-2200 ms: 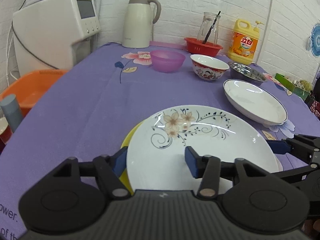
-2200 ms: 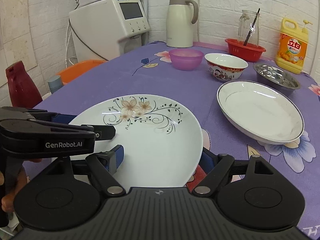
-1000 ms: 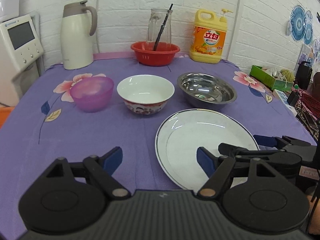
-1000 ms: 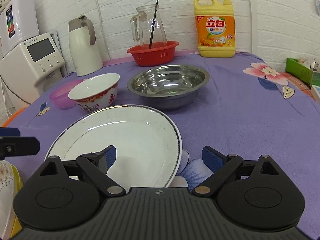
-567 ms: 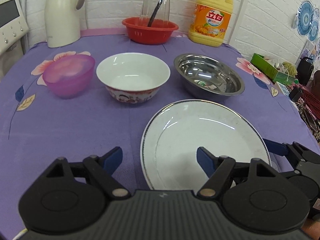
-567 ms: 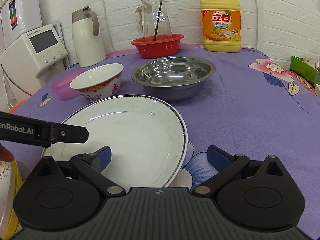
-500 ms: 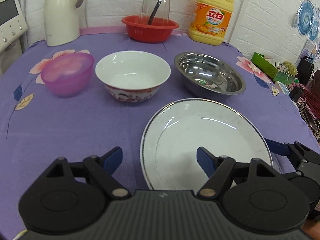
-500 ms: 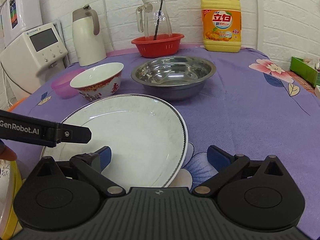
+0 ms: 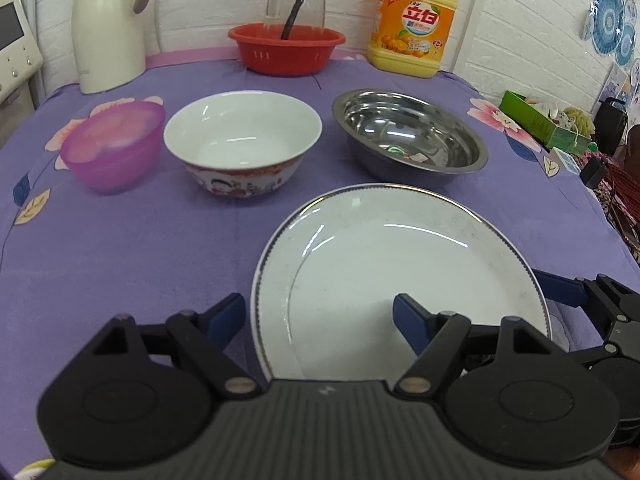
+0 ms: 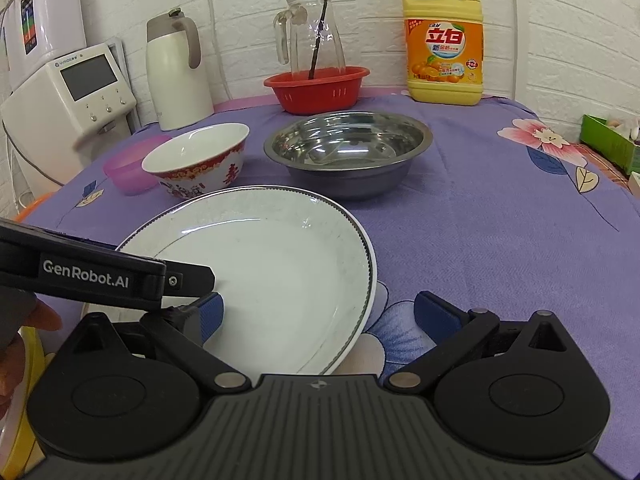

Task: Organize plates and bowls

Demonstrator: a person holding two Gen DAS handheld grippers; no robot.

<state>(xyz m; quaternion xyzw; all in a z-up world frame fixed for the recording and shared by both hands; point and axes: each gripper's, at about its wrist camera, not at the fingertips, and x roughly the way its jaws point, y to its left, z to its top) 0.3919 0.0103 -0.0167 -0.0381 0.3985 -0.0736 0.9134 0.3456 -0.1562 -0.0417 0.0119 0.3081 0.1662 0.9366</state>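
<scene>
A white dark-rimmed plate (image 9: pixel 400 264) lies on the purple tablecloth; it also shows in the right wrist view (image 10: pixel 272 264). My left gripper (image 9: pixel 320 316) is open, its fingers straddling the plate's near-left rim. My right gripper (image 10: pixel 320 314) is open, straddling the plate's near-right rim. Behind the plate stand a white patterned bowl (image 9: pixel 242 142), a steel bowl (image 9: pixel 408 136) and a purple plastic bowl (image 9: pixel 114 144). A yellow plate edge (image 10: pixel 28 344) shows at the far left of the right wrist view.
At the back stand a red basket (image 9: pixel 286 48) holding a glass jug (image 10: pixel 310 36), a yellow detergent bottle (image 9: pixel 412 24) and a white thermos (image 9: pixel 108 24). A white appliance (image 10: pixel 68 96) is at the left, a green box (image 9: pixel 536 120) at the right edge.
Both grippers left the floral plate, swung right and closed in on the white dark-rimmed plate. In the last half second both edged slightly nearer its rim. Both stayed open.
</scene>
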